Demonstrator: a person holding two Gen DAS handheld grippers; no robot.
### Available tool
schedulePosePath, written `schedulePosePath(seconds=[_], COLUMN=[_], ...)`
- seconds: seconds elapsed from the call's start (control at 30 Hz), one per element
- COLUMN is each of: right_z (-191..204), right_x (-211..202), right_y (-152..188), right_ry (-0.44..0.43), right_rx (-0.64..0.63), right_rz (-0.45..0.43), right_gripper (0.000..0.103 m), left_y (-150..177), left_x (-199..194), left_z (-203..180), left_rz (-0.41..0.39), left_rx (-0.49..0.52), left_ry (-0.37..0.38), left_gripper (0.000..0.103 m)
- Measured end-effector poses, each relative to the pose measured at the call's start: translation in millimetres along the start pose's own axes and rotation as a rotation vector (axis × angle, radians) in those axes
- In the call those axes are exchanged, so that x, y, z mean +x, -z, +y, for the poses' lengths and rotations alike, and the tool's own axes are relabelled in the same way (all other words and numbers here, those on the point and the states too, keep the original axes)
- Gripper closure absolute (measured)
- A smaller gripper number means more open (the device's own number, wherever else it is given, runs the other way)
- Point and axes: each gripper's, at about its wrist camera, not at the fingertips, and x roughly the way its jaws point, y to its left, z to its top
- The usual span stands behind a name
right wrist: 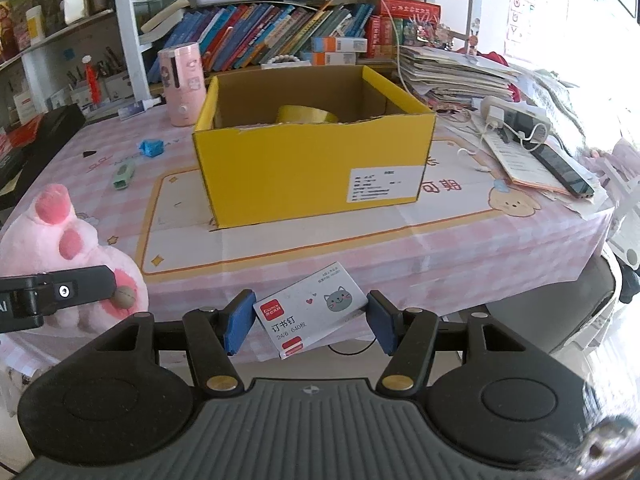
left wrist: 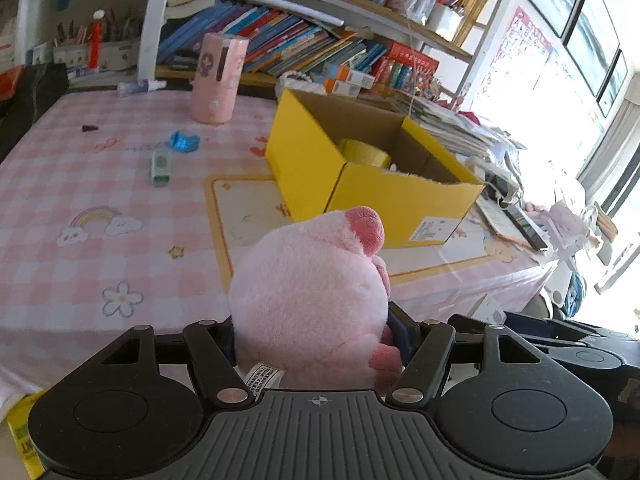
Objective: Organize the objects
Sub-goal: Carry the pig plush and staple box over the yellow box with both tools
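**A:** Left wrist view first. We find the left gripper (left wrist: 316,344) closed about halfway on a pink plush toy (left wrist: 308,300), held clear of the counter (left wrist: 80,184). Ahead of it and slightly right stands the yellow box (left wrist: 360,184), with a roll of yellow tape (left wrist: 366,154) already inside.

**B:** Ahead and left of that gripper, we note a green stapler (left wrist: 161,166) and a blue item (left wrist: 184,141) lying loose on the counter.

**A:** Right wrist view. The right gripper (right wrist: 312,322) grips a box of staples (right wrist: 310,308) between its pads, about half open, short of the counter edge. The box sits directly ahead.

**B:** We judge the task early: one item boxed, two in hand, others left.
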Motion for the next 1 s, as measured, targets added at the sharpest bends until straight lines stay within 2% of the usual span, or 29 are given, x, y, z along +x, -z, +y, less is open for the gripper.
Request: schedulePosePath(seconds=[0.47, 0.73, 1.0], right_z=[-27.3, -43.7, -65.3], right_x=[15.7, 23.5, 43.3], right_y=[-21.3, -52.5, -100.2], right_ry=[0.000, -0.014, -0.035], right_rx=[-0.005, -0.029, -0.098], right_rz=[-0.005, -0.073, -0.166], right_gripper=[0.045, 0.045, 0.045], left_y=[-29.0, -55.1, -92.5], left_x=[15.7, 30.7, 61.2], left_z=[-33.7, -54.0, -75.3], left_rz=[-0.075, -0.131, -0.185], left_rx=[0.059, 0.089, 0.108], left_ry=[0.019, 0.007, -0.024], left_gripper=[0.035, 0.035, 0.035])
